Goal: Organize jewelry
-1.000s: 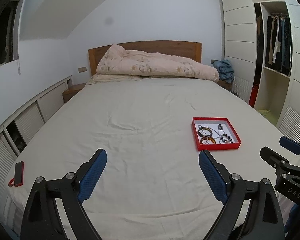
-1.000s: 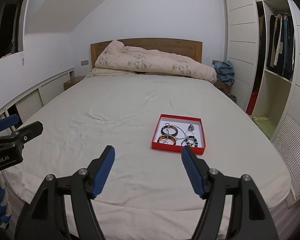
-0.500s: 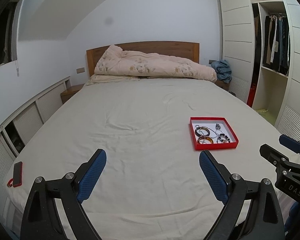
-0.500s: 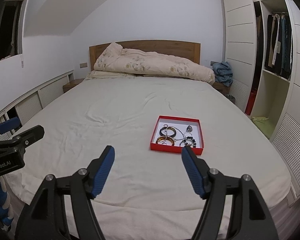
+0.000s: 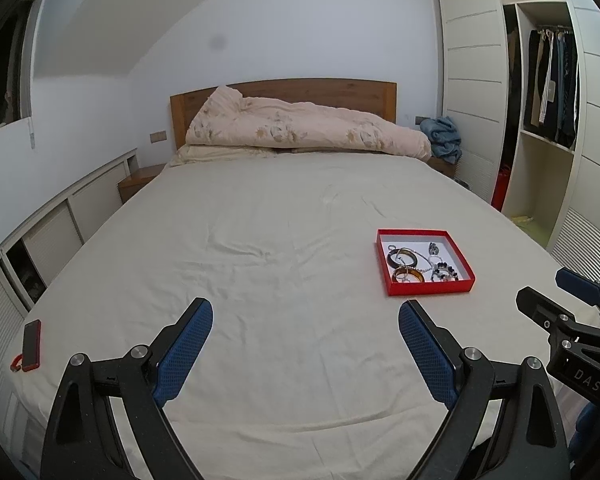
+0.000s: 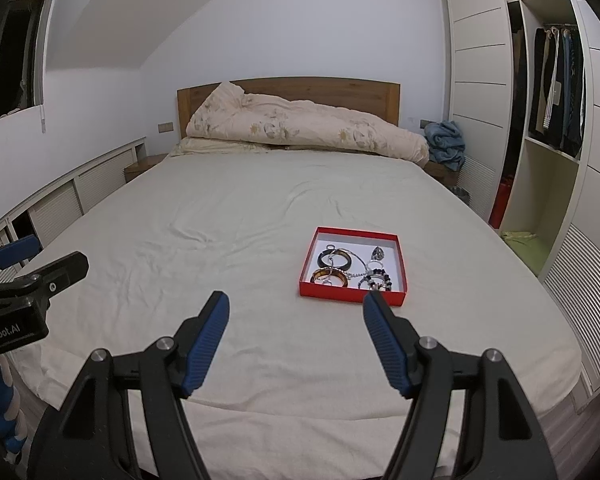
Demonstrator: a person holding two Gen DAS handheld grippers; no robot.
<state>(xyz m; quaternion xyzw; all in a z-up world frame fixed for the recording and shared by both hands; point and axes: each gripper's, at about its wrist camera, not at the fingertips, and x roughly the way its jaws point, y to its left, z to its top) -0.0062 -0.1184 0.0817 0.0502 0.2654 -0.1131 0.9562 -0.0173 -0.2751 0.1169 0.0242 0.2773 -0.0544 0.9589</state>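
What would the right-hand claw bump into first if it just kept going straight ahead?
Probably the bare bed sheet: the open right gripper tilts downward at it. The red box of jewelry sits slightly right of that line, though depth is hard to judge.

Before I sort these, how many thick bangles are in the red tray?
2. A dark bangle lies at the tray's left side; an amber bangle sits just in front of it. Chains cross both, so thinner rings may be hidden.

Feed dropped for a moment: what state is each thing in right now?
left gripper: open, empty.
right gripper: open, empty.
red box: lidless, flat on the bed.
jewelry: heaped in the box, tangled.
quilt: bunched by the headboard.
phone: lying at the bed's left edge.
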